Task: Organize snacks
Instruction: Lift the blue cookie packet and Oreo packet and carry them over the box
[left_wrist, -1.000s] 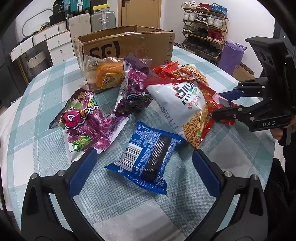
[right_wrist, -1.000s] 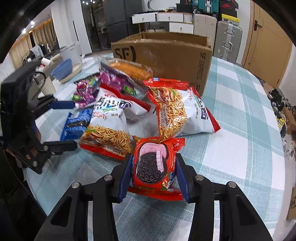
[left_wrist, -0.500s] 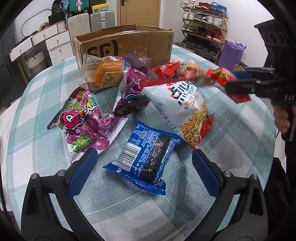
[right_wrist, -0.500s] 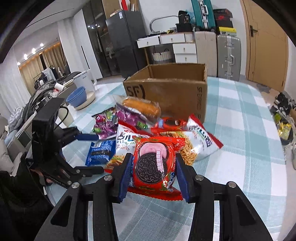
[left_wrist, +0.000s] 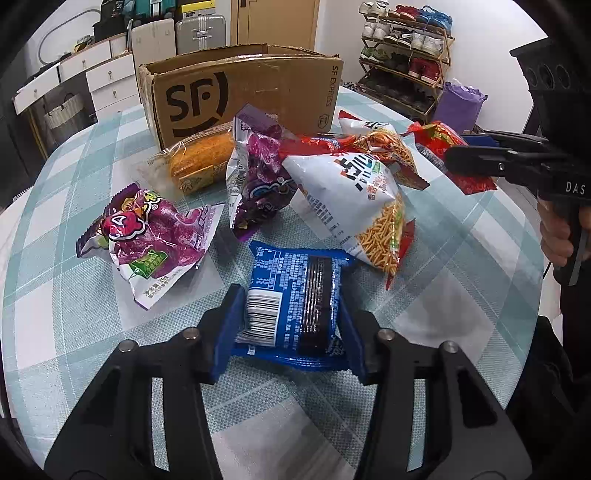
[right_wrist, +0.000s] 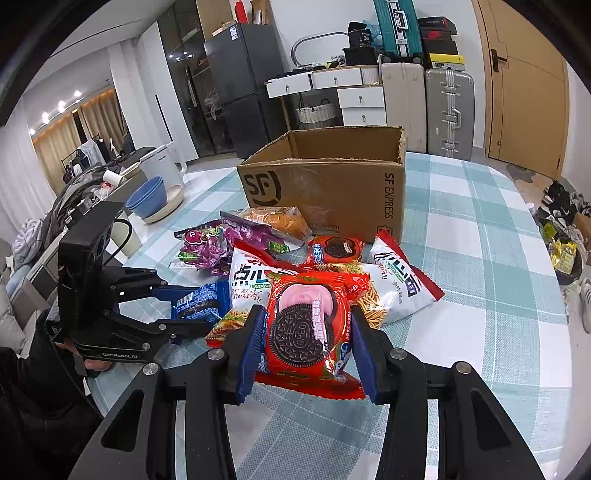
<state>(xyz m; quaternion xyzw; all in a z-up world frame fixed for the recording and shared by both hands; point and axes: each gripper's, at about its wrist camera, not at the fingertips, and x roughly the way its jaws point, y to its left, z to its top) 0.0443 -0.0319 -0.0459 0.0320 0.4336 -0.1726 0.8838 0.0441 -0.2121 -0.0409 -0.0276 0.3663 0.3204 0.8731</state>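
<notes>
Your left gripper (left_wrist: 288, 325): fingers closing on blue cookie pack (left_wrist: 291, 299), pack between pads, flat on desk (left_wrist: 461, 314), long axis along fingers, barcode end nearest you. Your right gripper (right_wrist: 306, 343): fingers clenched on red Oreo pack (right_wrist: 304, 325), held clear of snack pile. Cardboard box (right_wrist: 328, 184) lies straight ahead of both, beyond pile; right hand nearer. Versus earlier frame: left fingers then stood wide either side of blue pack; red pack then low beside pile.

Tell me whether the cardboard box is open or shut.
Open: the cardboard box has no flaps over its top, and its inner back wall shows. Its contents cannot be seen.
</notes>
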